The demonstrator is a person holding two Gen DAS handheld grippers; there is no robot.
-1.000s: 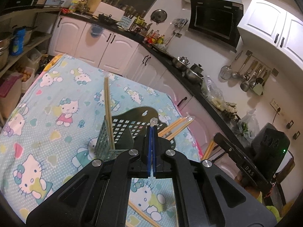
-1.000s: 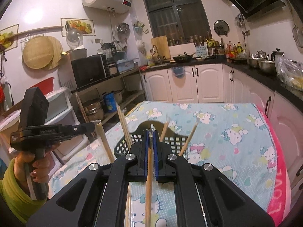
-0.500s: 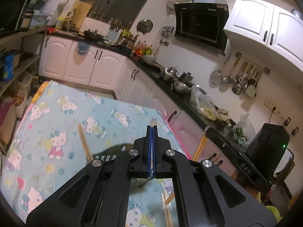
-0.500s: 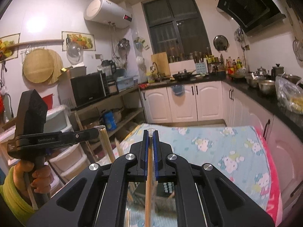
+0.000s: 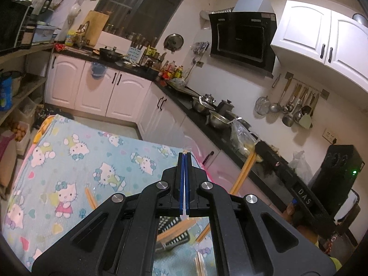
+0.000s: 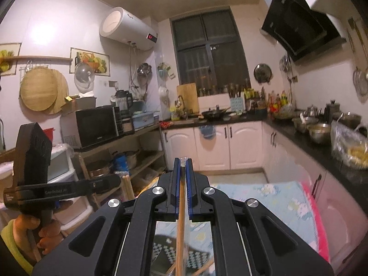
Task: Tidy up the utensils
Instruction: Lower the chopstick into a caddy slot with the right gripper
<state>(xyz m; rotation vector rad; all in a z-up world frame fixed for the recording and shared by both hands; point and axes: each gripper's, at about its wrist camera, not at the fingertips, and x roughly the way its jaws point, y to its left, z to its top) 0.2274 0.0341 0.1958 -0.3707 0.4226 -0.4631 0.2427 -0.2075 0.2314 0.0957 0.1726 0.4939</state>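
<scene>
Hidden: the mesh basket (image 5: pixel 174 234) showed only in slivers beneath each gripper body; its rim and full contents could not be made out.
Cut off: loose chopsticks (image 5: pixel 199 264) on the cartoon-print cloth (image 5: pixel 69 161) ran out at the lower edge of the left wrist view.
Left gripper (image 5: pixel 184 155): clenched, blue pads pressed flat together; in the right wrist view two chopstick ends (image 6: pixel 127 187) stood just past its tip, but whether it held them I could not tell.
Right gripper (image 6: pixel 183 161): grasping a single chopstick (image 6: pixel 180 218), which lay lengthwise between the pads, its upper end at the fingertips and its lower length passing over the basket.
Worktop: the cloth covered it; one chopstick (image 5: pixel 90 198) lay just left of the left gripper's body, near the cloth's middle.
Person: a hand (image 6: pixel 43 232) with a yellow-green sleeve gripped the left handle.
</scene>
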